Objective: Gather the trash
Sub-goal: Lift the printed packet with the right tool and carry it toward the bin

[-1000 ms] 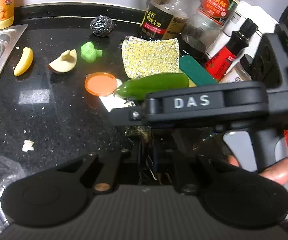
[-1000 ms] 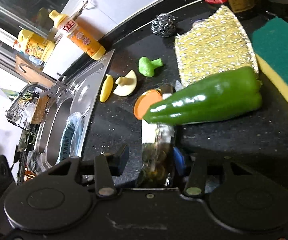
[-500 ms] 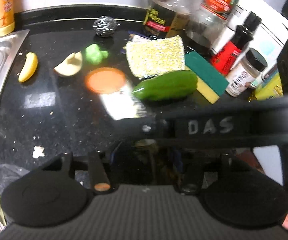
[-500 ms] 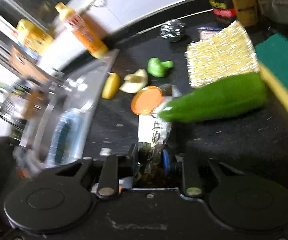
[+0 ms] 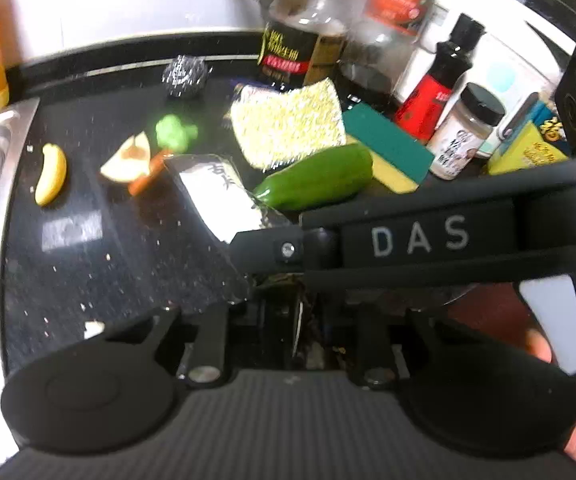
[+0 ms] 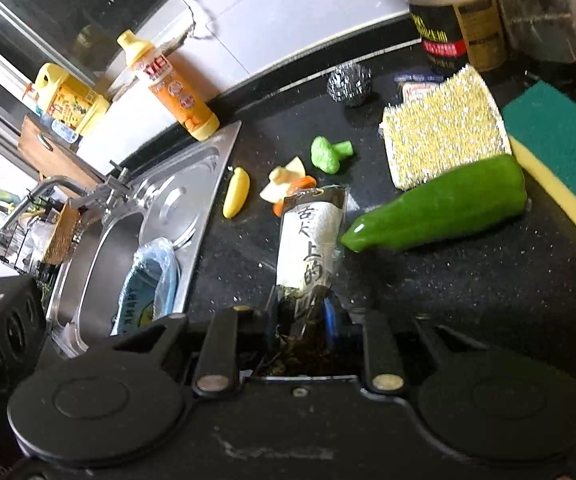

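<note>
A silver and white snack wrapper (image 5: 215,200) (image 6: 312,240) with black characters hangs tilted over the black counter, its open lower end showing dark dried bits. My right gripper (image 6: 308,320) is shut on that lower end. In the left wrist view its black "DAS" body (image 5: 420,236) crosses the frame from the right. My left gripper (image 5: 304,320) sits just below it, jaws closing, and the wrapper's bottom edge is pinched between them. A small white scrap (image 5: 93,328) lies on the counter near the left fingers.
A green pepper (image 6: 440,204), sponges, toy broccoli (image 6: 330,154), a banana piece (image 6: 235,196), an apple slice and an orange lid (image 5: 145,176) lie beyond the wrapper. Sauce bottles line the back wall. The steel sink (image 6: 191,184) at left holds a plastic bag (image 6: 147,284).
The wrapper has come up off the counter and now covers most of the orange lid. The right gripper rose with it. The left jaws spread, then narrowed again.
</note>
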Motion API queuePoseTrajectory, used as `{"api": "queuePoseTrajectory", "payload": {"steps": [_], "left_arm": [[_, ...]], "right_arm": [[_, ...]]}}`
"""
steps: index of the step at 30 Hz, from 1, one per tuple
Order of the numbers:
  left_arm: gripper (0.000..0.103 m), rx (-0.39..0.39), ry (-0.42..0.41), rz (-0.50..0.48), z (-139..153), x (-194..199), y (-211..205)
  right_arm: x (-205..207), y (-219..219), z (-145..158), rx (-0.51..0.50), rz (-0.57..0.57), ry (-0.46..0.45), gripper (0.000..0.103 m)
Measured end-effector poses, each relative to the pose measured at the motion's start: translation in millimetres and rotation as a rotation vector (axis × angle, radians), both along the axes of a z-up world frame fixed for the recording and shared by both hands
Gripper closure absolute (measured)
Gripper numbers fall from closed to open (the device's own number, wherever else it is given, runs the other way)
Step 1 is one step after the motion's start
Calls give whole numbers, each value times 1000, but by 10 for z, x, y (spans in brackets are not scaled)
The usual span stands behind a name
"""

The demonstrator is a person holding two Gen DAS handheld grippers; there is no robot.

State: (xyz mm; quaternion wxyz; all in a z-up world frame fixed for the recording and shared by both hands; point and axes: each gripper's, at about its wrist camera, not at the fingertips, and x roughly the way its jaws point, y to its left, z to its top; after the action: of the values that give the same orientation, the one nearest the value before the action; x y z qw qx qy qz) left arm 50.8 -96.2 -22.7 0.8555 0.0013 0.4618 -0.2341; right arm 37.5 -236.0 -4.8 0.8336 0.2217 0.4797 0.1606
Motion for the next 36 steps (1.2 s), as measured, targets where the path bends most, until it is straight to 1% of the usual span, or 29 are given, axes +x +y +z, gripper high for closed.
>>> {"api": "queuePoseTrajectory", "payload": {"steps": [6,12,16,21,23,25,29,31,35,36], "left_arm": [[80,-11,-65,-37,222,-13,136],[79,-15,-129,-40,442,-27,345],[79,-16,-182,-22,633,-26,587],[77,-19,-246,44,875,-50,1043],[77,-20,-256,71,927,-63,1248],[73,-13,-266,102,954,-85,1459],[70,15,-257,158,911,-120,1873],[62,33,-243,178,852,-123,2042],[62,64,-204,225,657,-128,2381],[67,69,-195,230,607,-145,2430]], "right_arm": [[-58,135,279,-23,-17,-80,80],[-56,369,563,-51,-24,-147,83],[-23,638,790,-75,2,-201,84],[94,1105,1037,-81,49,-271,88],[146,1296,1075,-82,72,-284,88],[191,1514,1093,-83,98,-294,88],[260,1968,1054,-96,144,-303,89],[292,2183,993,-110,160,-299,90],[344,2555,809,-123,198,-266,91],[366,2668,746,-130,213,-256,91]]}}
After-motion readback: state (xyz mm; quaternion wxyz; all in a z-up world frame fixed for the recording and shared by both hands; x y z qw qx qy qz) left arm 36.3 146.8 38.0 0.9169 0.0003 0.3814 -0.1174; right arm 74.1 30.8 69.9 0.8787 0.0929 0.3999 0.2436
